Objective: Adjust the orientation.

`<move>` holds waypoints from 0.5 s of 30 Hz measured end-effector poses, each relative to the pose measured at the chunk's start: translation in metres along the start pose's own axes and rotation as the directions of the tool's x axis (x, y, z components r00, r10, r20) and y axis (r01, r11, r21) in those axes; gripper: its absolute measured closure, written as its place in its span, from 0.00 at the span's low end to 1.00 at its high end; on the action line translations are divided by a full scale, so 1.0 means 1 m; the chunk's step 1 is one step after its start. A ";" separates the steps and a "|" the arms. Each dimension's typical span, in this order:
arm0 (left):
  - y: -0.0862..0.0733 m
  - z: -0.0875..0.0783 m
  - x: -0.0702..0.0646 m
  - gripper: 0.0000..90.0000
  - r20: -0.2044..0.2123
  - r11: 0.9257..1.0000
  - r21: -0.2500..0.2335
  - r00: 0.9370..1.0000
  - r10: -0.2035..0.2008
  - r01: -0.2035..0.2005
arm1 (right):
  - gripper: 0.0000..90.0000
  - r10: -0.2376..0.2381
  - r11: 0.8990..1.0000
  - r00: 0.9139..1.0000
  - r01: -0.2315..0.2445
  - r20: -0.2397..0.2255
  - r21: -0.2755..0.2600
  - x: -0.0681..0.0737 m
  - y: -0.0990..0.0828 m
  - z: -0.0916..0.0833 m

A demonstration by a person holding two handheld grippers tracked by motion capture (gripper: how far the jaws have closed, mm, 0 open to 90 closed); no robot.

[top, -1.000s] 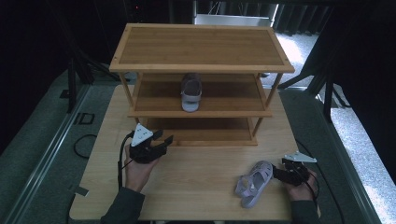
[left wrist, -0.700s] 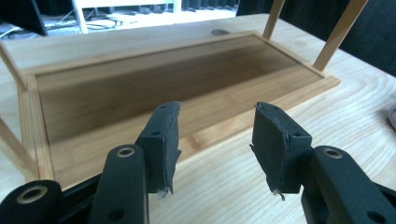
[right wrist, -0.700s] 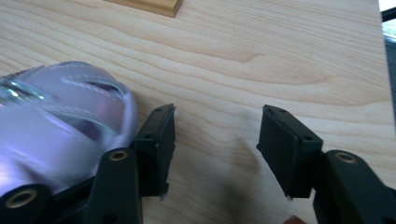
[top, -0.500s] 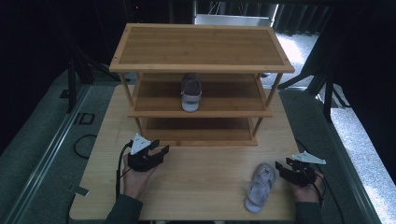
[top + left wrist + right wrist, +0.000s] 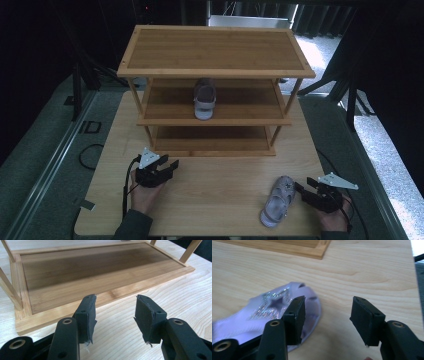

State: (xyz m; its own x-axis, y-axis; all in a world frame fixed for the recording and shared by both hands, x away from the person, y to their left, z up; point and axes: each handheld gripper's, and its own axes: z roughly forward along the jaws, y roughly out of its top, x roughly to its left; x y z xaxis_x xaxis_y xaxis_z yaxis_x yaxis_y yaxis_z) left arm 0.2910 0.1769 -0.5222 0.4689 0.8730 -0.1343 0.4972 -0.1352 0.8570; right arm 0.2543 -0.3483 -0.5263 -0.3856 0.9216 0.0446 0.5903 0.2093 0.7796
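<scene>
We see a light wooden table (image 5: 210,195) carrying a three-tier wooden shoe rack (image 5: 215,55) at its far side. One pale lilac sandal (image 5: 204,98) sits on the rack's middle shelf, toe toward us. A second sandal (image 5: 278,201), lilac with a glittery star on top, lies on the table near the front right. The left gripper (image 5: 167,169) rests in front of the rack's bottom shelf, jaws spread wide and holding nothing. The right gripper (image 5: 303,190) sits just beside the table sandal's toe, jaws also wide apart and empty.
</scene>
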 end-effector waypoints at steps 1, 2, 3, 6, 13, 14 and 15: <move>0.000 0.000 0.000 0.58 0.000 1.000 0.002 1.000 0.000 0.000 | 0.47 -0.005 1.000 1.000 0.005 -0.004 0.000 0.002 -0.001 -0.001; 0.000 0.000 0.000 0.58 0.002 1.000 0.003 1.000 0.000 0.000 | 0.47 -0.006 1.000 1.000 0.006 -0.008 -0.002 0.004 -0.003 -0.003; 0.000 0.000 0.000 0.58 0.001 1.000 0.003 1.000 0.001 -0.001 | 0.46 -0.011 1.000 1.000 0.011 -0.009 -0.002 0.007 -0.004 -0.004; 0.000 -0.001 0.000 0.58 -0.001 1.000 0.000 1.000 0.001 -0.001 | 0.45 -0.018 1.000 1.000 0.018 -0.023 -0.013 0.012 -0.007 -0.008; -0.002 -0.002 0.002 0.58 -0.005 1.000 0.001 1.000 -0.004 0.004 | 0.41 -0.046 0.999 0.997 0.046 -0.067 -0.011 0.024 -0.013 -0.016; -0.002 -0.003 0.002 0.58 -0.005 1.000 0.002 1.000 -0.003 0.003 | 0.41 -0.056 0.998 0.996 0.056 -0.074 -0.004 0.026 -0.015 -0.015; -0.002 -0.003 0.003 0.58 -0.006 1.000 0.004 1.000 -0.001 0.002 | 0.40 -0.066 0.998 0.995 0.066 -0.074 0.004 0.029 -0.016 -0.015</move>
State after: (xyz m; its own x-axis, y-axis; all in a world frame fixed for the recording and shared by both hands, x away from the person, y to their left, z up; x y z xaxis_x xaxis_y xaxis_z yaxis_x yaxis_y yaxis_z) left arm 0.2892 0.1812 -0.5229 0.4638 0.8759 -0.1327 0.5005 -0.1355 0.8551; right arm 0.2230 -0.3300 -0.5285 -0.4752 0.8790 0.0397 0.5662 0.2709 0.7785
